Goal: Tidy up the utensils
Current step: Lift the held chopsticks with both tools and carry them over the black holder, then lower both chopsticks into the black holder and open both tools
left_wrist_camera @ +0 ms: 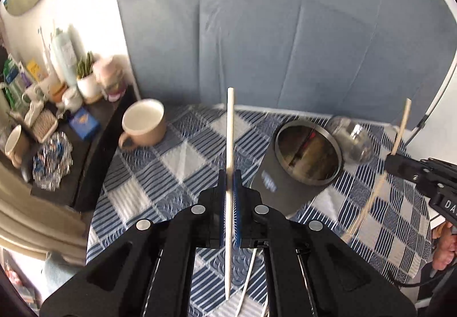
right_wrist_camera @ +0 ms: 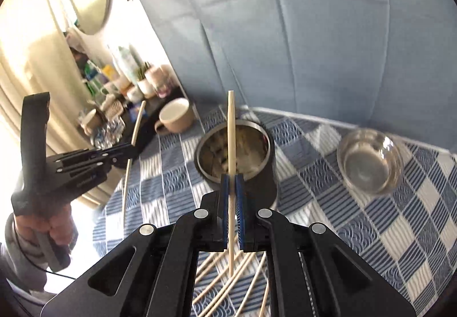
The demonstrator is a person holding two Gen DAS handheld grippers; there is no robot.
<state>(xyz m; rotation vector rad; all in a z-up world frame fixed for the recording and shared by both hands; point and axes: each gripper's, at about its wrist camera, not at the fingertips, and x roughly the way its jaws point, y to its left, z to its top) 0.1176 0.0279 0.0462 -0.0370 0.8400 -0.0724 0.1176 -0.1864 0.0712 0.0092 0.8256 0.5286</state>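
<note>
My left gripper (left_wrist_camera: 229,182) is shut on a pale chopstick (left_wrist_camera: 230,128) held upright above the table. My right gripper (right_wrist_camera: 232,182) is shut on a wooden chopstick (right_wrist_camera: 231,131), also upright, just in front of the dark metal cup (right_wrist_camera: 237,154). The cup (left_wrist_camera: 307,155) stands right of my left gripper. The right gripper (left_wrist_camera: 391,162) with its chopstick (left_wrist_camera: 401,125) shows at the right of the left wrist view. The left gripper (right_wrist_camera: 128,151) with its chopstick (right_wrist_camera: 137,122) shows at the left of the right wrist view. Several wooden chopsticks (right_wrist_camera: 217,277) lie on the cloth below my right gripper.
A blue checked cloth (left_wrist_camera: 177,162) covers the table. A beige mug (left_wrist_camera: 144,122) stands at the back left, a glass bowl (right_wrist_camera: 370,159) to the right of the cup. A dark side shelf (left_wrist_camera: 85,128) crowded with bottles and cups stands left. A blue padded wall (left_wrist_camera: 285,31) is behind.
</note>
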